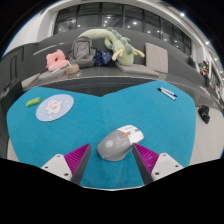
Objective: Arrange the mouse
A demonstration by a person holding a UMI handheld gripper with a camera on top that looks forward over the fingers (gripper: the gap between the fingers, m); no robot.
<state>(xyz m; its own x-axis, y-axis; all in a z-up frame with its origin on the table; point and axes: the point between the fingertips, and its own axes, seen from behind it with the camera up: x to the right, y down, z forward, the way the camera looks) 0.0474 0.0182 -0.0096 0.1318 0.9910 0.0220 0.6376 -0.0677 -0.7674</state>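
Note:
A grey computer mouse [115, 146] with an orange wheel lies on the teal desk mat [60, 135]. It stands between my fingertips, with a small gap at either side. A white block [131, 132] sits just behind it, touching or nearly touching it. My gripper [112, 152] is open, its magenta pads [78, 158] flanking the mouse low over the mat.
A round pale coaster [54, 107] and a small green item [33, 101] lie at the mat's far left. A pen [167, 93] lies at the far right. Beyond the mat are a bag [84, 52], a pink thing [57, 62] and a green plush toy [108, 43].

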